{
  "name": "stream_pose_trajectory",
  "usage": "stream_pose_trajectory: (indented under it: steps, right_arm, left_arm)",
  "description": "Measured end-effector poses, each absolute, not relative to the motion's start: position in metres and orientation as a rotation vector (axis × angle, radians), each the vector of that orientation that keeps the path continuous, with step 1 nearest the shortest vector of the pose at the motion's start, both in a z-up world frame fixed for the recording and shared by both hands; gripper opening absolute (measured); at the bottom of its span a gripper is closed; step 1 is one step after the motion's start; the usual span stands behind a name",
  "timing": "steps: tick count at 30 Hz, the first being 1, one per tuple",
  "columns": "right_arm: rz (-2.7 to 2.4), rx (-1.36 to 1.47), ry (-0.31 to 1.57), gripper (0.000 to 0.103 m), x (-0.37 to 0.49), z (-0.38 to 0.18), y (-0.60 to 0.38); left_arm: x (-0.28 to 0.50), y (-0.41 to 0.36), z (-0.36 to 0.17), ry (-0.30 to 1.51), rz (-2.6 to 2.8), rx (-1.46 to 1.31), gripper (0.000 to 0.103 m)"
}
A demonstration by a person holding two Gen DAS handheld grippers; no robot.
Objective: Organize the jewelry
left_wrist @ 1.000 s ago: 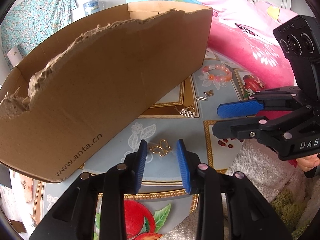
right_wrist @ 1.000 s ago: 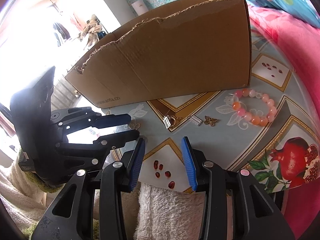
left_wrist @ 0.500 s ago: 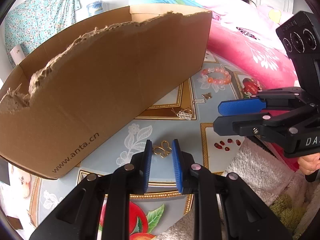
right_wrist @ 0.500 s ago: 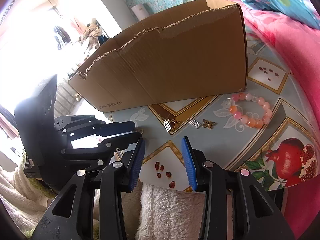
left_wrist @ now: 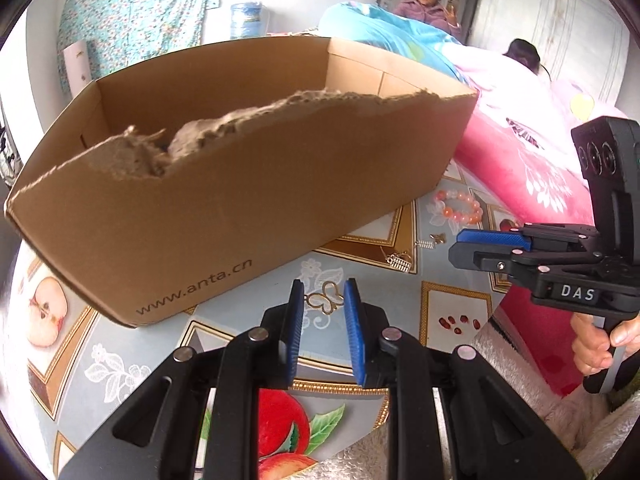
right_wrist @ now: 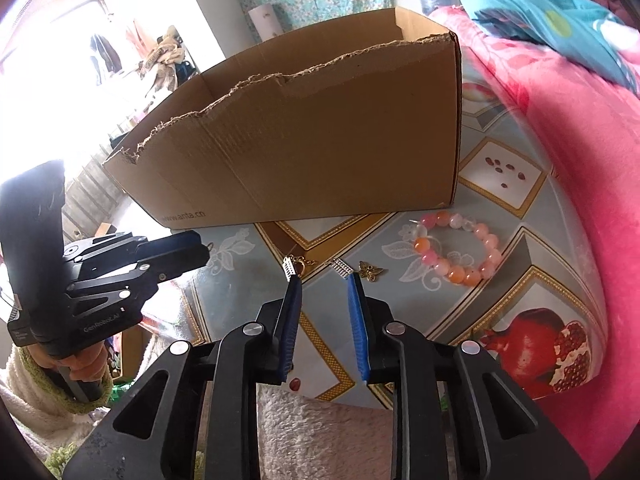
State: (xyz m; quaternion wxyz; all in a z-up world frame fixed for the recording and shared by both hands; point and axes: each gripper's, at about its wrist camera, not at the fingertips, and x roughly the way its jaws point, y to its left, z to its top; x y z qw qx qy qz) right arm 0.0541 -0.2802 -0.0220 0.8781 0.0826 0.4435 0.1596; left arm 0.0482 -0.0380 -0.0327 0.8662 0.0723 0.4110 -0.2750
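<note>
Two grippers are working over the fruit-print table [left_wrist: 132,364], and both have narrowed their jaws in the last second. Left gripper [left_wrist: 320,300] was wider a second ago; now its blue pads are clenching on the gold butterfly charm [left_wrist: 325,297], which is sitting between the tips and looking lifted slightly off the table. The view is also taking in more of the cardboard box [left_wrist: 248,184] interior than before, so the left hand is rising and rolling toward the box. Judgement: pick is done, carry to the box is starting.

Right gripper [right_wrist: 322,280] is closing at this moment with nothing between its pads; it is hanging above the table just in front of the small charms. Silver comb-like charm [right_wrist: 289,269] with its gold ring is lying just beside the left pad tip, second silver charm [right_wrist: 342,267] and bronze butterfly charm [right_wrist: 371,271] are lying near the right pad tip, none touched. Beaded bracelet [right_wrist: 456,248] is resting on the table by the box's right corner, well apart from both grippers.

Four pieces are remaining on the table, so the task is looking early. Thin charm may slip from the pads during the carry.
</note>
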Motion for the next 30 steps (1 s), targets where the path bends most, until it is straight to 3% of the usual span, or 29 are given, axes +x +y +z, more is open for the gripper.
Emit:
stream_pose_trajectory:
  steps: [7, 25, 27, 30]
  right_arm:
    - [0.297, -0.05, 0.917, 0.02, 0.065, -0.021, -0.265]
    - [0.29, -0.126, 0.999, 0.014, 0.082, -0.028, -0.244]
    - [0.29, -0.125, 1.009, 0.005, 0.08, -0.027, -0.239]
    - [0.287, -0.121, 1.016, 0.005, 0.083, -0.028, -0.24]
  left_arm:
    - [0.047, -0.031, -0.036, 0.87, -0.576, 0.141, 0.02]
    - [0.054, -0.026, -0.043, 0.881, -0.567, 0.104, 0.02]
    - [0.055, -0.025, -0.044, 0.878, -0.568, 0.102, 0.02]
    - [0.054, -0.024, -0.043, 0.875, -0.572, 0.096, 0.02]
